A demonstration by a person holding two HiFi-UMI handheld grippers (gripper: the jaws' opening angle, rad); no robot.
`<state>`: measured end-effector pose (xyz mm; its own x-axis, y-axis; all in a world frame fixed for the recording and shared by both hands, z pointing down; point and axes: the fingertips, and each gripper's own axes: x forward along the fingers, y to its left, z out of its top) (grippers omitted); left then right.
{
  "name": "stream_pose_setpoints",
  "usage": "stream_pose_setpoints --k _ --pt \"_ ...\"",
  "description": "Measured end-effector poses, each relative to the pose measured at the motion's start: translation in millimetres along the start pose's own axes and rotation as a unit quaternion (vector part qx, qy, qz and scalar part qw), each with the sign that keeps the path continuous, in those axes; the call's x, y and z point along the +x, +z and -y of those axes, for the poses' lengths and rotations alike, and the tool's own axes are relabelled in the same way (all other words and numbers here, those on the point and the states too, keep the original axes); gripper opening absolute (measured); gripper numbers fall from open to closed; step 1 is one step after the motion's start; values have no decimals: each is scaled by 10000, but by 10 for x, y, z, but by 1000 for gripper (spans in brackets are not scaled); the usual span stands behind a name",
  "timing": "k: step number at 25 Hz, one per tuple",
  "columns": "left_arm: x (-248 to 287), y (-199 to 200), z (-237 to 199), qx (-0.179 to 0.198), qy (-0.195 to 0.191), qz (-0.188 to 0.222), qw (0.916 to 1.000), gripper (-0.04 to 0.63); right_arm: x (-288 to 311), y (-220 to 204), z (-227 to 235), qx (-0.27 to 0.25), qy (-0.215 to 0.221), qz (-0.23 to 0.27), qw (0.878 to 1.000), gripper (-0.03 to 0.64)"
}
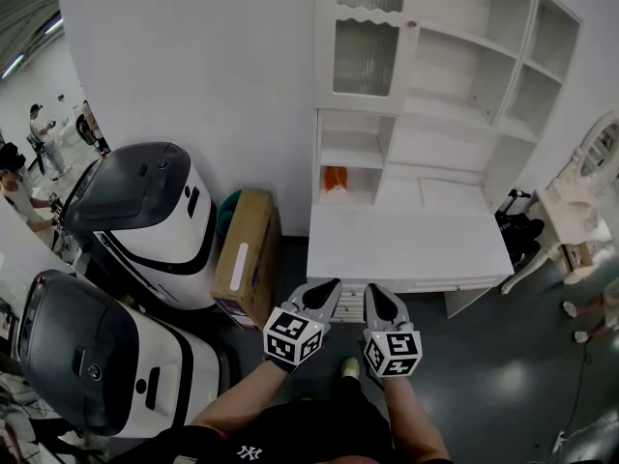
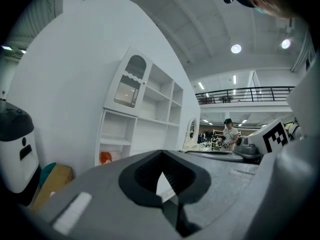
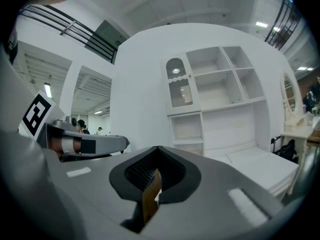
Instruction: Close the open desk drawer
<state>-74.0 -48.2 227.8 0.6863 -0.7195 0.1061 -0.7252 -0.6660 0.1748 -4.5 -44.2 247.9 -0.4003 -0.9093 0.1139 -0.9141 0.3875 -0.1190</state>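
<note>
Head view: left gripper (image 1: 325, 290) and right gripper (image 1: 379, 296) are hovering side by side at the white worktop's (image 1: 406, 245) front edge, jaws fully together, gripping nothing. Drawer (image 1: 352, 303) is sitting just under that edge, between the gripper tips.

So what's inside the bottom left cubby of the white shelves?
In the cubby, an orange thing sits under a little shelf, too small to name. That shelf hides part of the space behind it.

All three views toward desk (image 1: 406, 245)
</note>
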Motion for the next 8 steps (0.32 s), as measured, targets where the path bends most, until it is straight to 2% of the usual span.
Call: stream_pose_setpoints --k 8 --pt "35 -2 -27 11 -2 -12 10000 0 51 -11 -14 6 47 -31 10000 21"
